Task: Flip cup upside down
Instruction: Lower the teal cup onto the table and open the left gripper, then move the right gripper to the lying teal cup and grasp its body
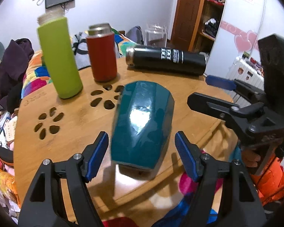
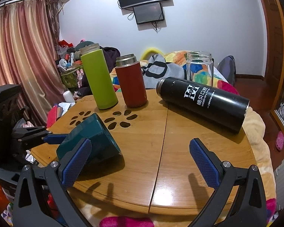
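Observation:
A teal faceted cup (image 1: 142,124) is tilted on the round wooden table (image 1: 70,151), its wide end low at the near edge and its narrow end pointing away. My left gripper (image 1: 142,147) is open, its blue pads on either side of the cup without touching it. In the right wrist view the cup (image 2: 90,141) leans at the table's left, partly behind my right gripper's left finger (image 2: 76,162). My right gripper (image 2: 140,162) is open and empty over the table's near middle. It also shows at the right of the left wrist view (image 1: 214,92).
A green bottle (image 2: 98,79) and a red flask (image 2: 131,81) stand at the table's far side. A black flask (image 2: 202,102) lies on its side at the right. A clear glass jar (image 2: 199,68) stands behind it. Flower-shaped holes (image 2: 121,121) pierce the tabletop.

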A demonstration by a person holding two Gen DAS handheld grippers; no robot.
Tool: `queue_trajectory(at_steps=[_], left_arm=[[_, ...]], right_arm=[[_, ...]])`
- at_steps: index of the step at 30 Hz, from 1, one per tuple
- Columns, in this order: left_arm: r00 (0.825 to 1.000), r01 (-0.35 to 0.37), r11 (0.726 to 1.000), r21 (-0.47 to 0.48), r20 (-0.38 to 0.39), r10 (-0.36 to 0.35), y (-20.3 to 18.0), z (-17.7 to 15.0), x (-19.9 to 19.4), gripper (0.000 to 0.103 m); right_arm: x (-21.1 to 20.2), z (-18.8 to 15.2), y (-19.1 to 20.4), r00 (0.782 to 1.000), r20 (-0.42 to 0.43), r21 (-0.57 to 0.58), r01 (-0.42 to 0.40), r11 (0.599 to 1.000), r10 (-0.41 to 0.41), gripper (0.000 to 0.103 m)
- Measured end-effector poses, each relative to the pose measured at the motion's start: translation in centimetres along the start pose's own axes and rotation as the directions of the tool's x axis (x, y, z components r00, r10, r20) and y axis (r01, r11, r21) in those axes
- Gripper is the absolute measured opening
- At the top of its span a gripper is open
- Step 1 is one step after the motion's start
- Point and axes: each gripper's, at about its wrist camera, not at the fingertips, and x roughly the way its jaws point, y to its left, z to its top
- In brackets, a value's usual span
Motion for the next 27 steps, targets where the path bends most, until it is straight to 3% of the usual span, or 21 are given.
queue_trajectory(at_steps=[4, 7, 12, 15, 27], left_arm=[[0.997, -0.038, 0.998, -0.055, 0.068, 0.042, 2.0, 0.1, -2.6, 0.075], [0.989, -0.092, 0.991, -0.100, 0.110, 0.103, 3.8, 0.3, -3.7, 0.083], [0.980, -0.173, 0.975, -0.137, 0.077, 0.184, 6.2, 0.0, -2.5, 0.083], [0.984, -0.160, 0.977, -0.144, 0.050, 0.169, 6.6, -0.6, -1.5, 0.083], [0.991, -0.110, 0.988, -0.111, 0.065, 0.117, 4.9, -1.4, -1.4, 0.083]], right_arm=[[0.0, 0.0, 0.2, 1.000, 0.000, -0.004, -0.004, 1.000, 0.004, 0.103], [0.2, 0.0, 0.5, 1.000, -0.006, -0.004, -0.011, 1.000, 0.011, 0.103], [0.7, -0.2, 1.3, 0.999, -0.017, -0.011, -0.033, 0.999, 0.032, 0.103], [0.9, -0.3, 1.8, 0.999, -0.021, -0.022, -0.048, 0.999, 0.048, 0.103], [0.7, -0.8, 4.0, 0.992, -0.008, -0.093, -0.122, 0.988, 0.122, 0.103]])
